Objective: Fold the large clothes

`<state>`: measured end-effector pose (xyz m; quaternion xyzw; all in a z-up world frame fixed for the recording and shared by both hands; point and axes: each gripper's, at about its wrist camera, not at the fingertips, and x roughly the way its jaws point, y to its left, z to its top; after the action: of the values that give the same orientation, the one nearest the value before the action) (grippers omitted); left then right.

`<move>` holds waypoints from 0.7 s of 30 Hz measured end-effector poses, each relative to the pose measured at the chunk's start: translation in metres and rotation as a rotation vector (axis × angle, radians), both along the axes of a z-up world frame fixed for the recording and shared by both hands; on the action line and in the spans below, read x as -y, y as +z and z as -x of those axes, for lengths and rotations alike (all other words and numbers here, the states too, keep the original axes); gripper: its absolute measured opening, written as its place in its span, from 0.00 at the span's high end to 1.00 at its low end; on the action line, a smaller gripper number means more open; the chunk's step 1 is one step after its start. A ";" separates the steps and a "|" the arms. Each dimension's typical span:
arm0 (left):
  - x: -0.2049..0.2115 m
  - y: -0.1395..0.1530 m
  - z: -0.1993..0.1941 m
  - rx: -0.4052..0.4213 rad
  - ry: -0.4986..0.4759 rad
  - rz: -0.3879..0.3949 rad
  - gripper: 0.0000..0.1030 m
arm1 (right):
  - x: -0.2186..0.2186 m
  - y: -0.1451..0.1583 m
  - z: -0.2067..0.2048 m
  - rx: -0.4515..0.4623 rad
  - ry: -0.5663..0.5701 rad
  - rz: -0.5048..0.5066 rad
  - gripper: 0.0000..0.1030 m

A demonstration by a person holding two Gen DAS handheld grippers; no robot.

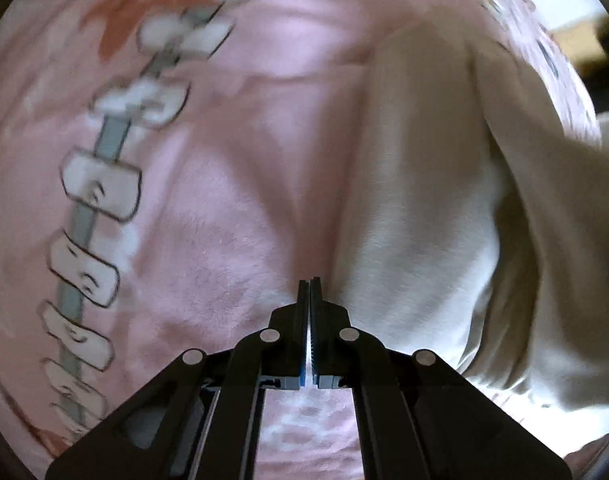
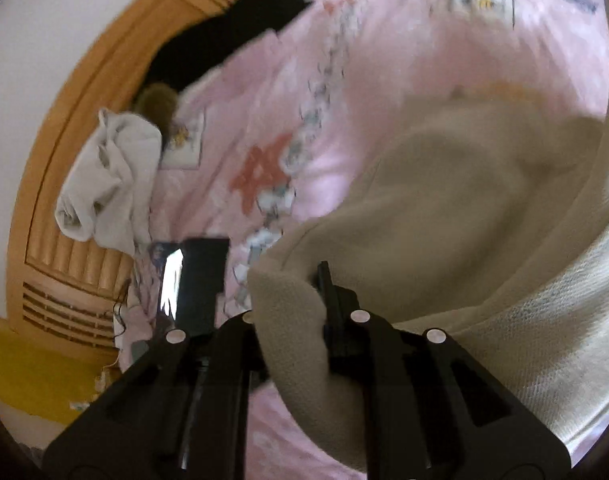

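Your left gripper (image 1: pixel 309 282) has its jaws pressed together with no cloth visible between the tips; it points steeply down at the pink bedspread (image 1: pixel 232 216), just beside the edge of the cream garment (image 1: pixel 416 208). Your right gripper (image 2: pixel 304 280) is clamped on a thick fold of that same cream garment (image 2: pixel 444 200); one finger is hidden behind the fold, so only the near finger (image 2: pixel 327 292) shows. From that grip the garment spreads away across the bedspread (image 2: pixel 324 80), with part of it hanging close beside the lens.

Risks, judged from this moment:
- Single-handed hold. With the left gripper empty, the garment hangs from one pinch. It may swing or bunch, and the fold line will likely land crooked.
- Bulky bite. The right jaws hold a rolled wad, not a flat hem. Thick fleece can creep out under its own weight.
- Both views are blurred, suggesting quick travel. A fast sweep could drag the cloth and wrinkle the bedspread beneath it.
- A dark tablet-like object (image 2: pixel 202 280) lies on the bedspread near the garment's edge. Trailing cloth could catch it.
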<state>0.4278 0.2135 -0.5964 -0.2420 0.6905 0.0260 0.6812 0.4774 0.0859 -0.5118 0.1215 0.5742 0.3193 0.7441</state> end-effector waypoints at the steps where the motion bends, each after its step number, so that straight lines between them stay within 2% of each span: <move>1: -0.007 -0.003 0.002 -0.009 0.022 0.006 0.99 | -0.004 -0.004 0.003 -0.015 0.023 0.018 0.89; 4: -0.046 0.002 0.016 0.003 0.097 0.041 0.99 | -0.011 -0.024 0.009 -0.063 0.063 0.088 0.89; 6: -0.068 0.026 0.014 0.051 0.160 0.121 0.99 | -0.015 -0.039 0.014 -0.065 0.085 0.128 0.89; 7: -0.073 0.039 0.009 0.079 0.157 0.120 0.99 | -0.014 -0.046 0.017 -0.070 0.079 0.131 0.89; 9: -0.081 0.072 -0.014 0.161 0.107 0.124 0.99 | -0.011 -0.060 0.022 -0.065 0.048 0.132 0.89; 11: -0.074 0.080 -0.041 0.184 0.023 0.182 0.99 | -0.008 -0.066 0.028 -0.030 0.024 0.123 0.89; 12: -0.061 0.082 -0.042 0.180 -0.018 0.192 0.99 | -0.007 -0.067 0.031 -0.010 0.013 0.121 0.89; 14: -0.034 0.077 -0.070 0.147 -0.119 0.232 0.99 | -0.002 -0.071 0.035 0.016 -0.020 0.098 0.89; 15: -0.016 0.063 -0.079 0.114 -0.160 0.308 0.99 | -0.001 -0.073 0.037 0.028 -0.029 0.086 0.89; 16: -0.010 0.055 -0.087 0.092 -0.176 0.345 0.99 | -0.001 -0.075 0.038 0.043 -0.032 0.076 0.89; 17: 0.006 0.043 -0.092 0.058 -0.208 0.355 0.99 | 0.002 -0.075 0.042 0.068 -0.037 0.058 0.89; 18: 0.014 0.034 -0.098 0.023 -0.234 0.332 0.99 | 0.004 -0.076 0.045 0.084 -0.035 0.039 0.88; 21: 0.026 0.002 -0.101 -0.057 -0.205 0.339 0.99 | 0.011 -0.075 0.050 0.121 -0.036 -0.004 0.88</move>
<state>0.5285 0.1875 -0.5944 -0.2807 0.7251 -0.1532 0.6099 0.4278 0.0750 -0.5872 0.1136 0.5251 0.3136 0.7830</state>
